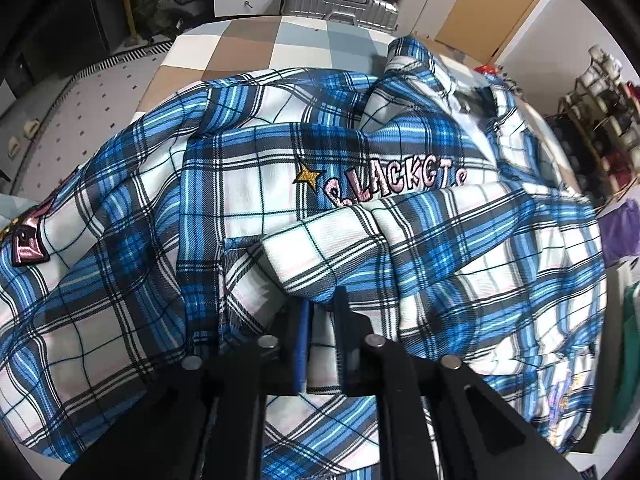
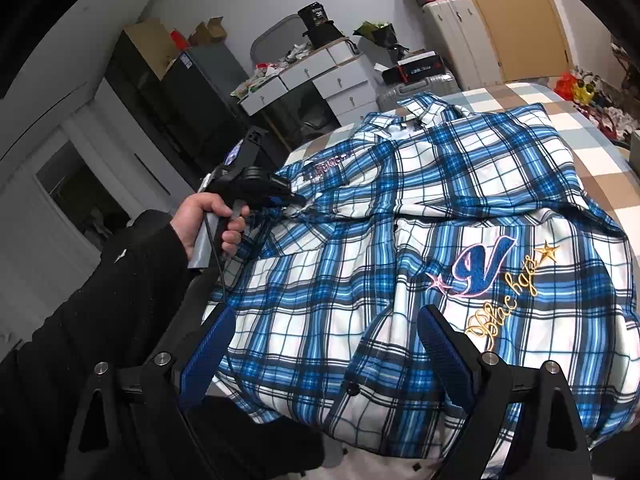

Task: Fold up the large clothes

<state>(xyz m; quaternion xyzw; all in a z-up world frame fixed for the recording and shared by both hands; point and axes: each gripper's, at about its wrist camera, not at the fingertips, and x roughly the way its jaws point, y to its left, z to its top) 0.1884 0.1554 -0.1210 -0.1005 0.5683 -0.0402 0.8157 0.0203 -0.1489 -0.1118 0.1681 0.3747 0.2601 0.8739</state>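
Blue plaid shirt (image 1: 248,208) laid across checkered bed (image 1: 256,44), front up, partly folded, sleeve drawn over chest lettering (image 1: 394,188). Left claw (image 1: 320,320) pressed together, fold of shirt fabric pinched between jaws, pointed steeply down. In right wrist view, left claw (image 2: 300,202) seen at shirt's left edge, gripped by person's hand (image 2: 212,220) in black sleeve. Right claw (image 2: 320,340) spread wide above shirt hem, nothing held; embroidered V logo (image 2: 480,268) just beyond right finger.
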